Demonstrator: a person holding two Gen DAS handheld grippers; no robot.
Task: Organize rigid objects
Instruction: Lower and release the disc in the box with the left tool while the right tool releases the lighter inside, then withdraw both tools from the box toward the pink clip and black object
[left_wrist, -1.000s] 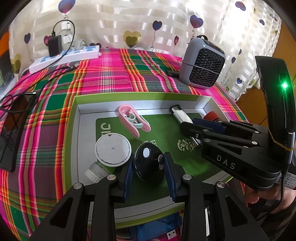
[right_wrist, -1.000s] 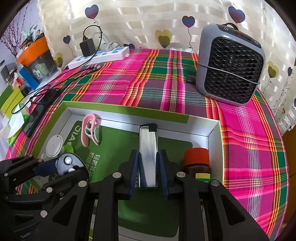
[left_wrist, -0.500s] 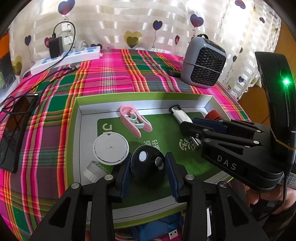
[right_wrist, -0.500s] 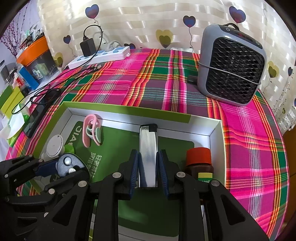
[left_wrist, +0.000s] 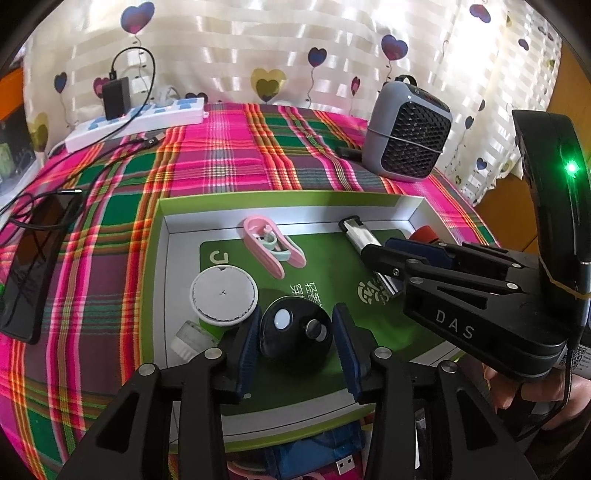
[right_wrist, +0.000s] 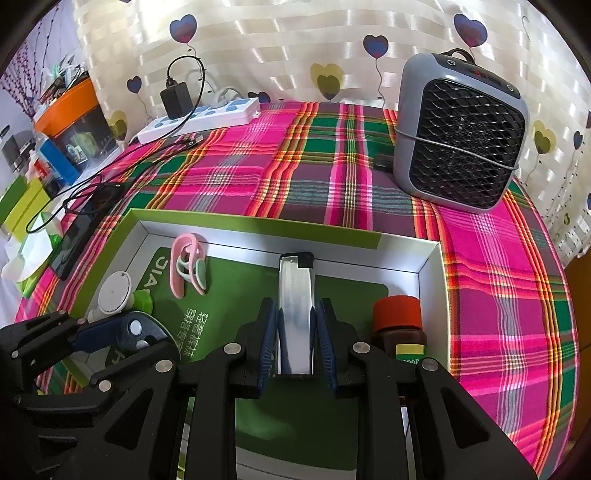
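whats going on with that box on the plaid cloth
A person is sorting small items into a shallow green box. The left gripper is opening around a round black object on the box floor. The right gripper is shut on a silver lighter, beside a red-capped bottle.

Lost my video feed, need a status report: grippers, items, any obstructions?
Left gripper opening around black round gadget on tray. Right gripper shut on silver lighter. Red-capped bottle close beside right fingers.

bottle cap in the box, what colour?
Red, on the brown bottle; its cap shows best in the right wrist view.
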